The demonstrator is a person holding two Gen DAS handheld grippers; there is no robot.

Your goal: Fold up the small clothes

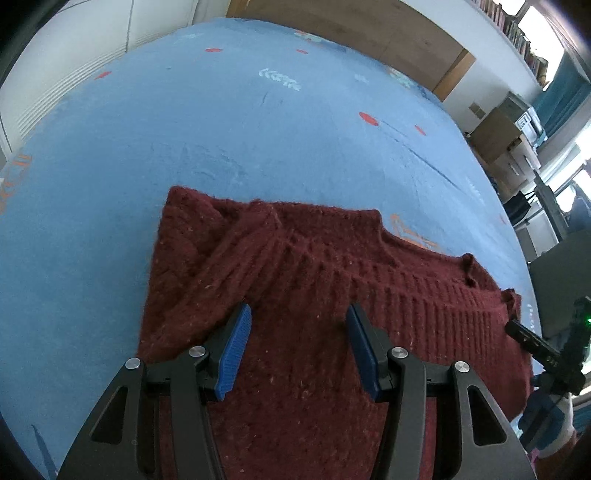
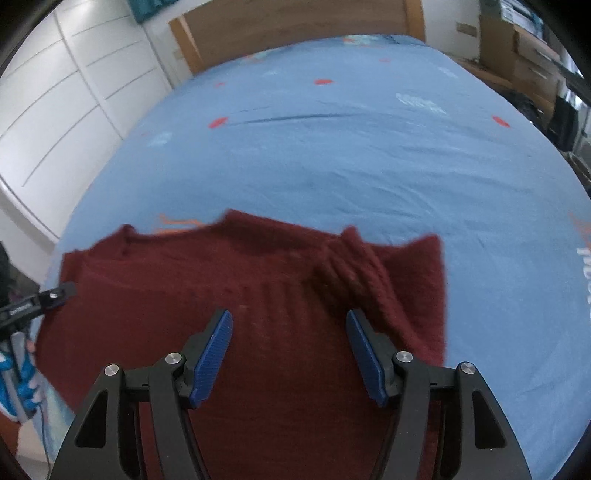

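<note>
A dark red knitted sweater (image 1: 314,295) lies flat on the blue bedsheet (image 1: 221,129), neckline facing away from me. One sleeve (image 1: 199,254) is folded in over the body at the left side, and the other sleeve (image 2: 373,277) is folded in at the right side. My left gripper (image 1: 299,314) hovers over the left half of the sweater (image 2: 221,295), blue pads apart, nothing between them. Over the right half, my right gripper (image 2: 290,319) is open too and holds nothing.
The bedsheet (image 2: 369,147) stretches far ahead to a wooden headboard (image 2: 295,22). White wardrobe doors (image 2: 55,92) stand on the left, boxes and shelves (image 1: 509,133) on the right. A gloved hand (image 1: 550,417) shows at the right edge of the left wrist view.
</note>
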